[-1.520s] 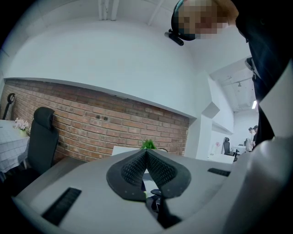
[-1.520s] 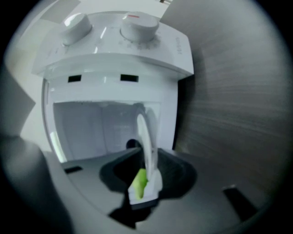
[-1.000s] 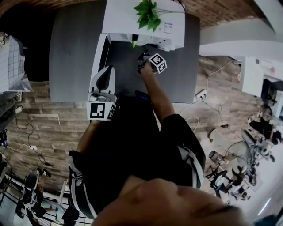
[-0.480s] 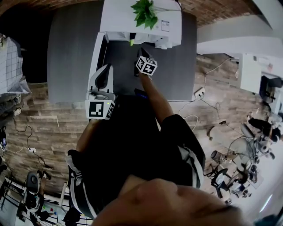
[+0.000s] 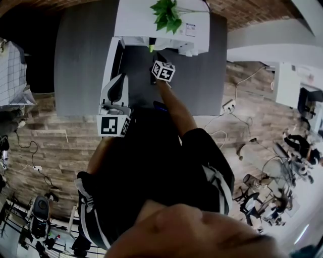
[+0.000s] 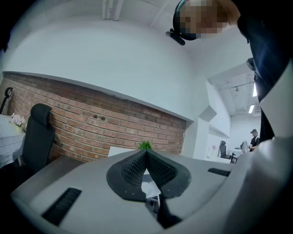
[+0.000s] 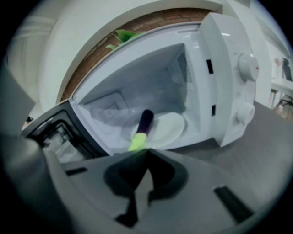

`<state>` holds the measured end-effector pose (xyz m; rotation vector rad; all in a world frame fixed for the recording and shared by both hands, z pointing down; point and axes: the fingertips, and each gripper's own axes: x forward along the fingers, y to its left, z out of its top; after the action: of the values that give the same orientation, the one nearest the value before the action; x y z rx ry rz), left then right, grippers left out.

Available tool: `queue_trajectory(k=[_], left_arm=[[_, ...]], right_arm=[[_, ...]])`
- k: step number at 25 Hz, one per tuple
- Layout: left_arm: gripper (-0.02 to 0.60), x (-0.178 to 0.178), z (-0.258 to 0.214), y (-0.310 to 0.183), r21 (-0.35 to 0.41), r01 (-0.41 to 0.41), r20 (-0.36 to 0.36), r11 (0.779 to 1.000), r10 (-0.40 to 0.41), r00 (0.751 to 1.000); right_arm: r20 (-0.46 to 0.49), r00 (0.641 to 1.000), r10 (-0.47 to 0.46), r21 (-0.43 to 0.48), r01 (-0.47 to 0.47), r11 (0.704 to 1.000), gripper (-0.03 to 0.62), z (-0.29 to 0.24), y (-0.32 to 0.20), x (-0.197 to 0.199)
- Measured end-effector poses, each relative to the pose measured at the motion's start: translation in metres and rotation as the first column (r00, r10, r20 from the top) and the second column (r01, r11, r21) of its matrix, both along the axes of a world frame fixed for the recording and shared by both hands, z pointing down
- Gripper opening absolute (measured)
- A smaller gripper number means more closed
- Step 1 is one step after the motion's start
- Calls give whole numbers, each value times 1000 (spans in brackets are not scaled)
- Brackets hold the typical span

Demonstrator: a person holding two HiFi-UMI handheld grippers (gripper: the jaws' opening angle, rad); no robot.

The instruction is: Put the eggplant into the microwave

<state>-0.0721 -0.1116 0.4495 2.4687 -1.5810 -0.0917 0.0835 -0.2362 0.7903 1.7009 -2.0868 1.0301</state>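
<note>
Brick wall (image 6: 91, 119) as backdrop. Grey worktop (image 5: 83, 60) set against it, viewed from above in the head view. White microwave (image 7: 229, 68) at the worktop's far edge, two dials on the right-hand panel, green plant (image 5: 166, 14) on top. Microwave door (image 7: 55, 130) swung fully open to the left, cavity exposed.

Right gripper (image 7: 145, 153) held out in front of the open cavity and aimed into it; fingers pressed together at the tips, gripping nothing. Left gripper (image 6: 146, 151) held nearer the person, beside the open door's outer edge in the head view, tilted up toward wall and ceiling; fingers likewise closed tip to tip.

Pale round plate (image 7: 170, 127) on the cavity floor. Eggplant (image 7: 143, 127) inside the microwave, lying over the plate's left part, dark purple body toward the back, green stem end toward the opening and past the plate's front rim. Stem end just beyond the right gripper's fingertips, contact not determinable.
</note>
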Motion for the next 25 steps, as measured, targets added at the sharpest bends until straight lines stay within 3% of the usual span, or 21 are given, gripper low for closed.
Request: queue_trajectory(k=[25], left_arm=[[35,-8,16,-40,-50,20,1,999,-20,1000]], right_arm=[[58,997,44,-37,-42,998,32,14,-56,-3]])
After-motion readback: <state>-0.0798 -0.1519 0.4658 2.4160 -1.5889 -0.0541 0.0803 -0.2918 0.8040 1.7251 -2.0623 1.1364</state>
